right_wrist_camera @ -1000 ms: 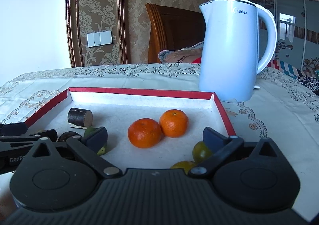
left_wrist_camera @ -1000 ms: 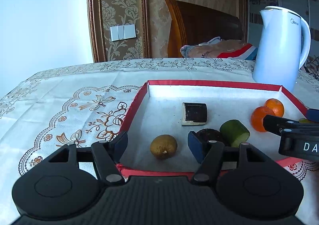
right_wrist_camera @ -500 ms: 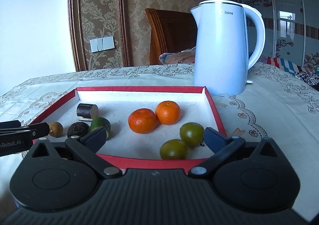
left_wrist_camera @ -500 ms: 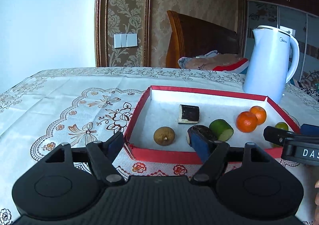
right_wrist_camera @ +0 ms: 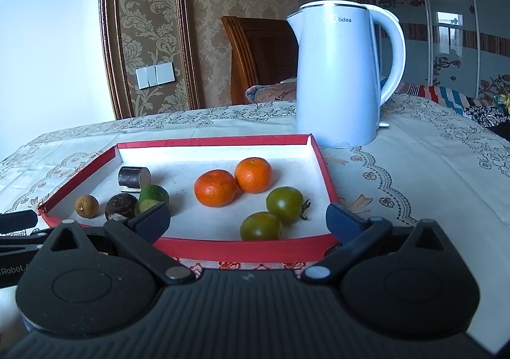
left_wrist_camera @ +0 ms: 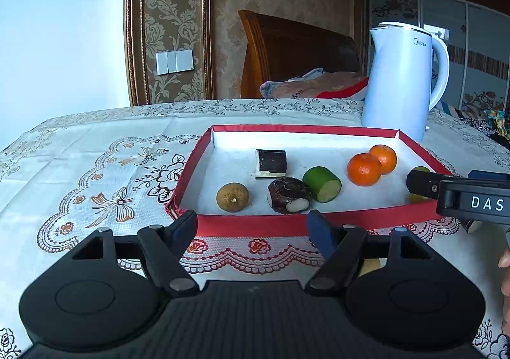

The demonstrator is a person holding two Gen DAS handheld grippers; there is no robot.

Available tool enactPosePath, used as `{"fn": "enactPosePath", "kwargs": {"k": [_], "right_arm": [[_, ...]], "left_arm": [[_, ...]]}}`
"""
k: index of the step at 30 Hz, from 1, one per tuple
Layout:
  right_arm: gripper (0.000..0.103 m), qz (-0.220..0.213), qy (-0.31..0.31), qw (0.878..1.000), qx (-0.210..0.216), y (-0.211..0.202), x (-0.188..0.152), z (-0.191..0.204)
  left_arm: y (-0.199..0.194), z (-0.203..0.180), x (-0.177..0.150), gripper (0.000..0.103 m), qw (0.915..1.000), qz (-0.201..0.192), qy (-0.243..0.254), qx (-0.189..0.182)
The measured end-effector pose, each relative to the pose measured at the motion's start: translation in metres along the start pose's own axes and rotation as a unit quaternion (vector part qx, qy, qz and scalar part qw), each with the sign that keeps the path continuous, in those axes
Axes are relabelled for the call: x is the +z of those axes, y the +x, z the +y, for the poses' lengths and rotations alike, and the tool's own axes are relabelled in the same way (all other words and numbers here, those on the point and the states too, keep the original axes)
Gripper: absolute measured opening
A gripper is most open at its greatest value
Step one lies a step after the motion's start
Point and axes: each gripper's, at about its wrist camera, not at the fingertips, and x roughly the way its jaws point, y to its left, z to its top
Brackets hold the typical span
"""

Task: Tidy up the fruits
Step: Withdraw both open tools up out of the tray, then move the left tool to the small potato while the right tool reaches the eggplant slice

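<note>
All fruits lie grouped in the tray [right_wrist_camera: 242,250]; your left tool [left_wrist_camera: 251,230] and right tool [right_wrist_camera: 248,222], both spread and empty, sit before it.

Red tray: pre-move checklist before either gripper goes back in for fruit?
1. Left gripper open and holding nothing: ok; the jaws have just been opening.
2. Right gripper open and holding nothing: ok.
3. Both grippers outside the red tray, on its near side: ok.
4. Fruit in the tray: ok; two oranges touch each other, two green tomatoes sit close together.
5. The left group, brown round fruit, dark peeled piece and green cut piece, has room for fingers: not ok, the latter two are crowded.
6. Kettle stands beyond the far right corner, outside the tray: ok.
</note>
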Motion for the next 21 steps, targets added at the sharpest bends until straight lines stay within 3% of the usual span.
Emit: {"fn": "enactPosePath", "kwargs": {"k": [9,21], "right_arm": [[0.103,-0.031,0.029,0.999,-0.025,-0.007,0.004,-0.011],[0.103,-0.039,0.074,0.996,-0.031,-0.012,0.006,-0.029]], "left_arm": [[-0.001,-0.011,-0.002,0.076,0.9998,0.009,0.010,-0.012],[-0.001,-0.032,-0.004,0.076,0.9991,0.024,0.018,-0.029]]}}
